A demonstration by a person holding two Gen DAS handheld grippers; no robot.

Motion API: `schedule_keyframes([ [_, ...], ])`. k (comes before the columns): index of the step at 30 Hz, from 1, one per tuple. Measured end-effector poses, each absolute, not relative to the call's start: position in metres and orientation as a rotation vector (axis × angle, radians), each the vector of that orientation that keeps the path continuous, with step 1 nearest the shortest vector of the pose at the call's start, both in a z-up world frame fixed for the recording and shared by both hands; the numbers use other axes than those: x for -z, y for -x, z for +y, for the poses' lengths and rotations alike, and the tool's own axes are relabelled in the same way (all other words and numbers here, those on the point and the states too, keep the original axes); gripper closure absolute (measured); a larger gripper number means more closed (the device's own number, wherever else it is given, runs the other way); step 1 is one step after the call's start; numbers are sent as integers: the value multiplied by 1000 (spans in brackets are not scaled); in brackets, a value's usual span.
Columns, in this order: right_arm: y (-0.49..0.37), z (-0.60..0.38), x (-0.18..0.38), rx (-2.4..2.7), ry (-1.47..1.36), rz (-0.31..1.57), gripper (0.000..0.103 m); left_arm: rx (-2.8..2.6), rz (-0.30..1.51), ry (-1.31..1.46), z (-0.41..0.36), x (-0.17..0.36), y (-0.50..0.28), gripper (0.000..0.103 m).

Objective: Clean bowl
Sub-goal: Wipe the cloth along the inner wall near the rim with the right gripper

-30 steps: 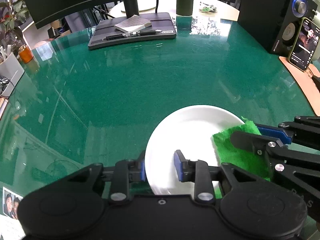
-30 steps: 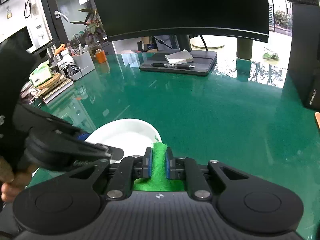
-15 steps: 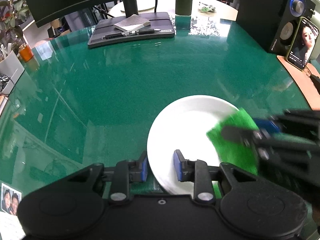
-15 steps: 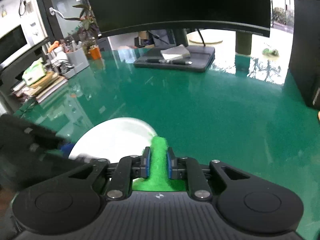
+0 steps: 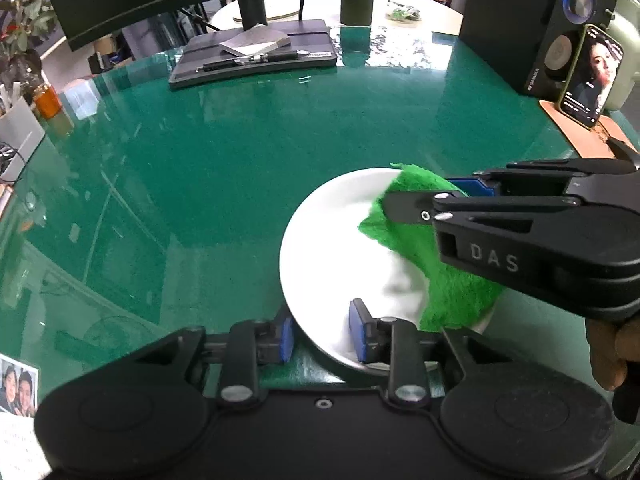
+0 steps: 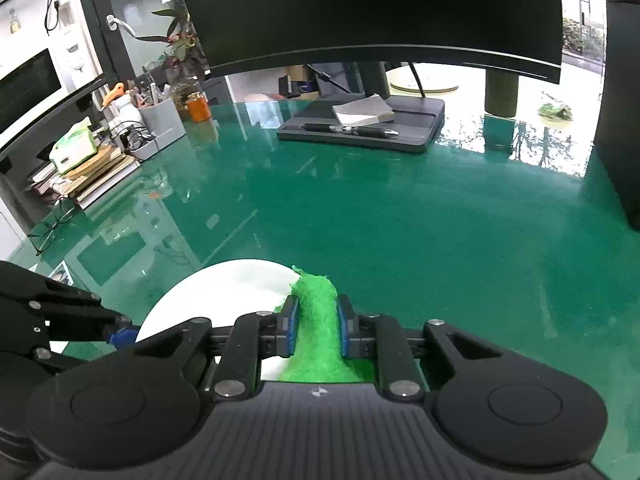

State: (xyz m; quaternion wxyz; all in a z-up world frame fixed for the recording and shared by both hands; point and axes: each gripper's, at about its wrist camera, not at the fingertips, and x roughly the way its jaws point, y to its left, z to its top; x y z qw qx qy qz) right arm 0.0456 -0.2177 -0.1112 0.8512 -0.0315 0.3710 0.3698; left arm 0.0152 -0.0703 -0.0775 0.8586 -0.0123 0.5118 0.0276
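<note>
A white bowl [image 5: 340, 248] sits on the green glass table [image 5: 240, 160], close in front of me. My left gripper [image 5: 322, 334] straddles its near rim, one blue pad outside and one inside, and its jaws are closing on that rim. My right gripper [image 5: 420, 196] reaches in from the right, shut on a green cloth [image 5: 452, 280] that lies over the bowl's right half. In the right wrist view the green cloth [image 6: 316, 312] bulges between the pads of the right gripper [image 6: 316, 330] at the bowl's [image 6: 224, 292] far right rim. The left gripper [image 6: 116, 332] shows at the left edge.
A monitor base [image 5: 256, 56] with a notepad and pen stands at the back. A speaker [image 5: 560, 32] and a lit phone [image 5: 592, 76] are far right. A photo [image 5: 18, 388] lies near left. Glasses [image 6: 48, 232] and a pen holder [image 6: 160, 124] sit at the table's left edge.
The right gripper has carried the green cloth from the bowl's right rim further in and toward its far side. The left gripper and bowl have stayed put.
</note>
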Motion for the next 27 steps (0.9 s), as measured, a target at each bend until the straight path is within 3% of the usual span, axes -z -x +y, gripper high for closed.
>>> schedule_keyframes([
  [7,-48,-224,114,-760,35,806,85,-68,1048,-10,-64,72,-33,84],
  [27,-50,-220,113,-740,18,817,82,-89,1059,11,-68,80,-22,78],
])
